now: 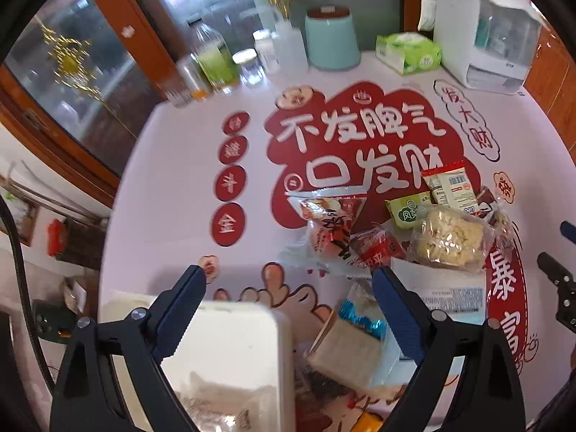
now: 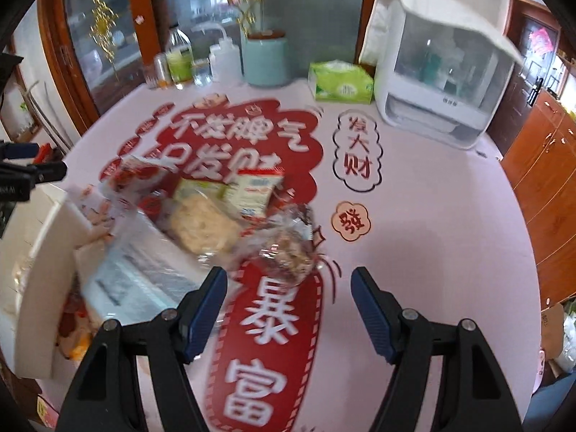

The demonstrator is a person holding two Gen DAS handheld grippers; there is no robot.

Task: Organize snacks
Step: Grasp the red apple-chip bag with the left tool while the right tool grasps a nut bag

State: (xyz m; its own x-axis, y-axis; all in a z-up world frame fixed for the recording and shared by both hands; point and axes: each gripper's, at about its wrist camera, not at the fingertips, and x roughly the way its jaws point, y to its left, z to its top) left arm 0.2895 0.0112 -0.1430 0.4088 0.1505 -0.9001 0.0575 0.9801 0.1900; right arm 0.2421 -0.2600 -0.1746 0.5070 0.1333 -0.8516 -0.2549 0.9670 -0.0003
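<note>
Both tongs wide, empty. R tongs (image 2: 289,284) near nut bag (image 2: 288,252): grip body, not film; L tongs (image 1: 289,286) over bin (image 1: 230,345).

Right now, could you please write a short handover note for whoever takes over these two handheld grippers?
Left gripper: open, empty, above the white rectangular plastic bin and a clear-wrapped beige cake slice.
Right gripper: open, empty, near a clear-wrapped brown nutty snack.
Loose pile on the pink printed tablecloth: pale puffed-rice ball in clear wrap, red-and-white packet.
Done: at least one wrapped snack seems to be in the bin.
Left: move the pile into the bin.
</note>
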